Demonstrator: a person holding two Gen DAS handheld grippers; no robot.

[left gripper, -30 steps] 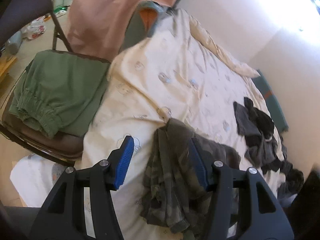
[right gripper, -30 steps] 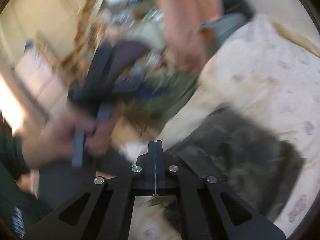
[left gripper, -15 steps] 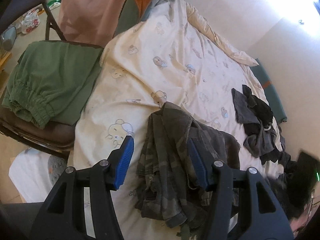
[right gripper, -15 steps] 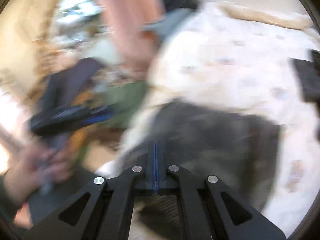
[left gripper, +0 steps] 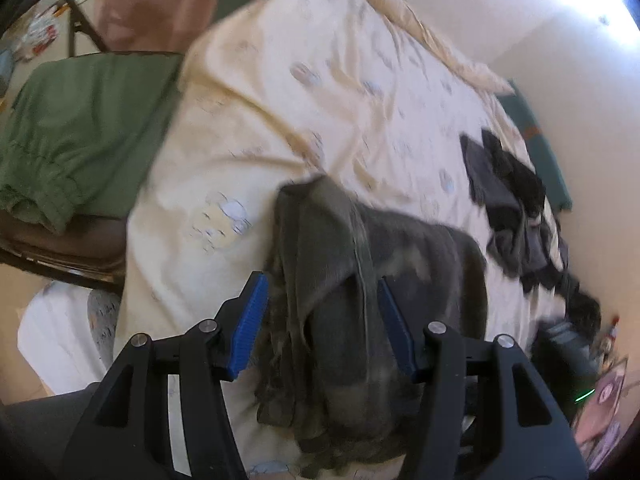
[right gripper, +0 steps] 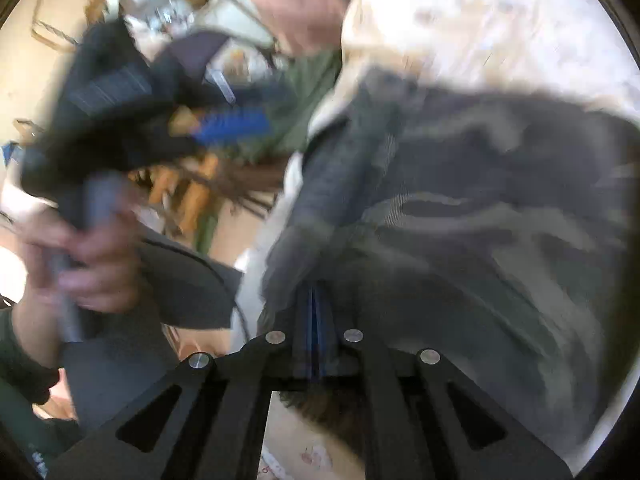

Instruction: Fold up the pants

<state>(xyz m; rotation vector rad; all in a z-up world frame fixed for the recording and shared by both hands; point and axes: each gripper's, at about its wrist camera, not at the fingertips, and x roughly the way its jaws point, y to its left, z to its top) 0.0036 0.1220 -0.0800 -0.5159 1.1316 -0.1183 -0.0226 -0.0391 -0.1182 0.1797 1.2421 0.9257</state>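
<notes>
left claw [left gripper: 320, 316] half-open – astride one camo pants [left gripper: 384, 280] | right claw [right gripper: 316, 320] closed, empty

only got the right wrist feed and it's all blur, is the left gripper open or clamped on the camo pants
Observer: Open. In the left wrist view the left gripper has its jaws spread, with a ridge of the camouflage pants showing between them, not pinched.
Operator: anything else lying on the bed
Observer: Yes, a heap of dark clothes lies beyond the pants on the bed, toward the wall side.
Operator: what's the green thing on the chair
Observer: Folded green pants, with a gathered elastic end hanging over the front of the chair seat.
</notes>
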